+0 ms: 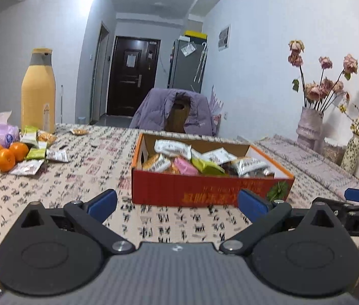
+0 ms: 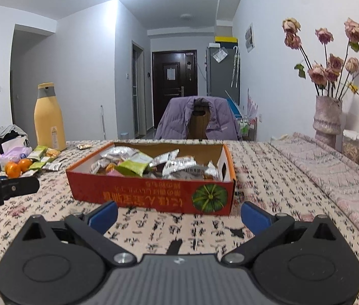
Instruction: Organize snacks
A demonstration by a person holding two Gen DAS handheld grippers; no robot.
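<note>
Nearest to each camera, the left gripper (image 1: 177, 204) and the right gripper (image 2: 178, 216) both hover low over the patterned tablecloth (image 2: 268, 178) with jaws spread wide and nothing between the blue pads.

Just beyond them stands the red cardboard box (image 1: 205, 190), open at the top and already holding many snack packets (image 2: 172, 166) in a loose heap. The box sits directly ahead of both grippers, apart from the fingers.

Farther off, at the left side of the table, loose snack packets (image 1: 33, 152) lie flat and overlapping beside three oranges (image 1: 5, 156), with one more small packet (image 1: 79, 132) lying alone beyond them. A tall yellow bottle (image 1: 38, 91) stands behind this group, and a pink vase of dried roses (image 2: 328, 117) stands at the far right.

Handling notes (judgement):
- The packets appear light, thin and crinkly, with slick foil or plastic skins; contents may crush.
- Grip each packet by a sealed end or a raised edge, with moderate closing force.
- Flat-lying packets offer little height; approach at a shallow angle to get one pad underneath.
- Keep clear of the oranges, which may roll.
</note>
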